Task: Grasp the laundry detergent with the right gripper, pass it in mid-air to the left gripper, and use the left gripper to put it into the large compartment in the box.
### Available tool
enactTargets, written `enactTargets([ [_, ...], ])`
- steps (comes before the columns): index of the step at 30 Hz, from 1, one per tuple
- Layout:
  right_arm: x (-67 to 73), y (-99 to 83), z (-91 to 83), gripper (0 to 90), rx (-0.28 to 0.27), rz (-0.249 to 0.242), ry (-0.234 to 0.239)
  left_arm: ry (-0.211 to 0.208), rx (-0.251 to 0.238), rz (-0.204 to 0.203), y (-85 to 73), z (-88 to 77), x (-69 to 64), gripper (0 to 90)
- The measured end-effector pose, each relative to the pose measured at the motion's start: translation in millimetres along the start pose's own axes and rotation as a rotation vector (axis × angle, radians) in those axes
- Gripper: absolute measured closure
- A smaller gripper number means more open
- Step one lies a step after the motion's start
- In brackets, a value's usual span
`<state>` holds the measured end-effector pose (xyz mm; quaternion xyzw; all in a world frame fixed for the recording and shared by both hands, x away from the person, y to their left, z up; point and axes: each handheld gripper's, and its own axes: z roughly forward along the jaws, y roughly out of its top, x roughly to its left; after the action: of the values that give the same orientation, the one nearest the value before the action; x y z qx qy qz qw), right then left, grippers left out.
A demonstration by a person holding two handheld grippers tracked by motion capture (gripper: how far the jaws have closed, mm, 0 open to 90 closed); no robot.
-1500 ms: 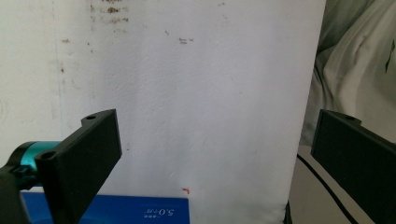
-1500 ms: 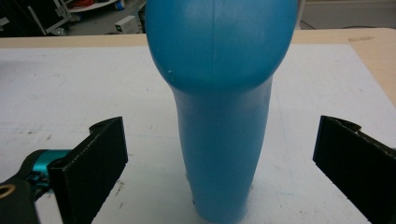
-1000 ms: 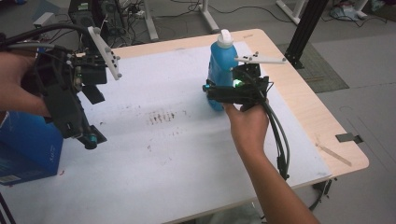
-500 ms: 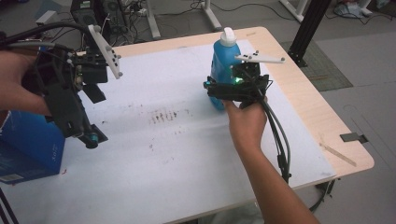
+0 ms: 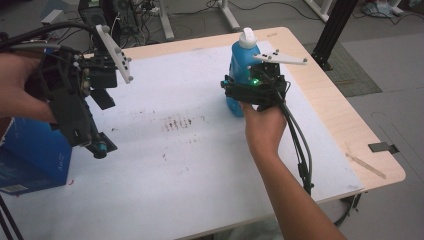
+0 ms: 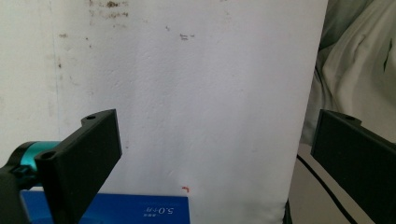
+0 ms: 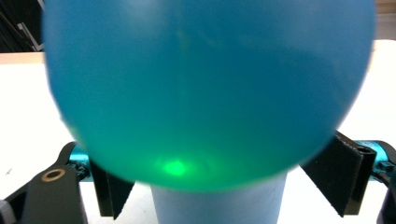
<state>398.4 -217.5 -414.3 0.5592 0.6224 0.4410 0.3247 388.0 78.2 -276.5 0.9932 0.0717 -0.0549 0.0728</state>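
The blue bottle (image 5: 240,75) stands upright between my right gripper (image 5: 248,91)'s jaws, which flank its belly. My left gripper (image 6: 212,158) hangs spread and empty, well away from the bottle.

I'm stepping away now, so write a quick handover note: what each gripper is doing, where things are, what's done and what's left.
Right gripper: jaws either side of the upright blue plastic bottle with white cap at the table's far right; a firm clamp cannot be confirmed.
Left gripper: open, empty, held above the white table by the blue cardboard box at the left edge.
Done: bottle reached.
Left: probably lift and place it.
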Motion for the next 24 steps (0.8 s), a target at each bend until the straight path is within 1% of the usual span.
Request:
enactTargets([
  [2,0.1,-0.5,1.0,17.8,0.009,0.006,-0.005,0.0,0.001,-0.002,-0.8,-0.1,0.3,1.7],
  [4,-0.1,-0.6,1.3,17.8,0.009,0.007,-0.004,0.001,0.0,-0.005,-1.5,0.0,0.4,1.7],
  [7,0.0,-0.2,1.0,18.0,0.004,0.005,-0.014,0.001,-0.001,-0.006,-2.0,0.0,0.8,1.7],
  [8,-0.7,-0.1,1.0,26.0,0.006,0.003,-0.002,0.0,-0.001,-0.005,-1.9,0.0,0.8,1.7],
  [15,-0.4,0.7,1.6,26.3,-0.005,-0.002,-0.007,0.0,-0.001,-0.004,-0.9,0.2,0.7,1.7],
  [16,-0.8,0.6,1.8,28.6,-0.005,-0.003,-0.007,-0.001,0.001,-0.004,-1.1,0.3,0.8,1.7],
  [20,-0.8,0.3,2.6,28.9,-0.002,-0.002,-0.011,-0.001,-0.001,-0.004,-1.4,0.4,0.9,1.7],
  [21,-0.3,0.1,2.8,30.9,-0.001,-0.01,-0.007,-0.001,-0.001,-0.004,-1.4,0.4,0.9,1.7],
  [22,-0.3,0.1,2.8,30.9,-0.001,-0.01,-0.007,-0.001,-0.001,-0.004,-1.4,0.4,0.9,1.7],
  [23,0.6,0.0,2.7,33.0,-0.006,-0.022,-0.014,-0.002,-0.002,-0.004,-1.6,0.5,0.9,1.7],
  [24,0.9,-0.1,3.1,33.0,-0.009,-0.023,-0.015,-0.002,-0.002,-0.004,-1.6,0.5,0.9,1.7],
])
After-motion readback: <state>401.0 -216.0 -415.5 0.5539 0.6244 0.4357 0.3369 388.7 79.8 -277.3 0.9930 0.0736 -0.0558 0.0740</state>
